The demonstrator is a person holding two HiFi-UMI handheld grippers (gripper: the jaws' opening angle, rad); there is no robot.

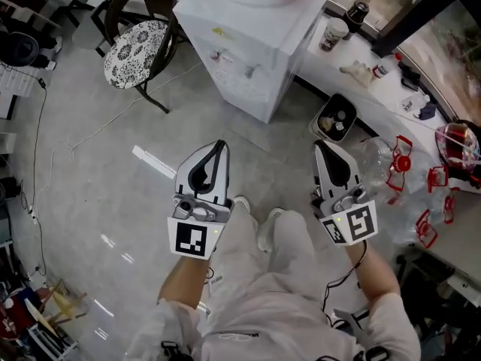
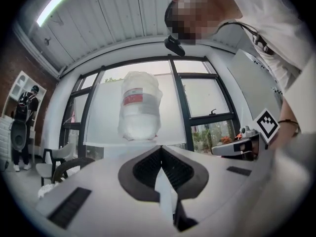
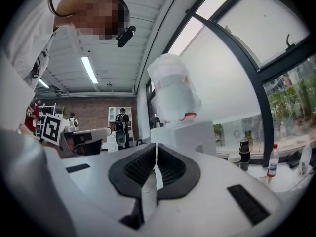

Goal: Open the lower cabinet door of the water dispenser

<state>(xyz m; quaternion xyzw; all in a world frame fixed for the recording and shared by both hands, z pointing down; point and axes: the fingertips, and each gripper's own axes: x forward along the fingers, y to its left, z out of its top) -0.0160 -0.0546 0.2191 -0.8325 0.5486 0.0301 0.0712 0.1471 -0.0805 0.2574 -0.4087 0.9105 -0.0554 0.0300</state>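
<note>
Grey floor (image 1: 90,171) fills most of the head view, and you're standing on it. The water dispenser (image 1: 252,47) is top ctr: a white box body, ahead of both your grippers and well apart from them. Its taps face you, but from this steep angle you can't make out the lower cabinet door, so can't tell if it's shut or open. The worktop (image 1: 376,104) runs along the window on the right, just beside the dispenser. A chair (image 1: 139,43) w/ a patterned seat sits near the dispenser's left side. The big water bottle (image 2: 139,105) stands upright on top of the dispenser, straight ahead in the left gripper view. A black bin (image 1: 336,119) sits on the floor just right of the dispenser.

Your left gripper (image 1: 219,145) has its jaws together, nothing btw them. Your right gripper (image 1: 319,146) is the same: jaws together, empty. You hold the two side by side, apart from each other, both pointing toward the dispenser. Your shoes (image 1: 242,204) show btw them. A cup (image 1: 332,34) and a dark flask (image 1: 356,15) stand on the worktop's far end.
</note>
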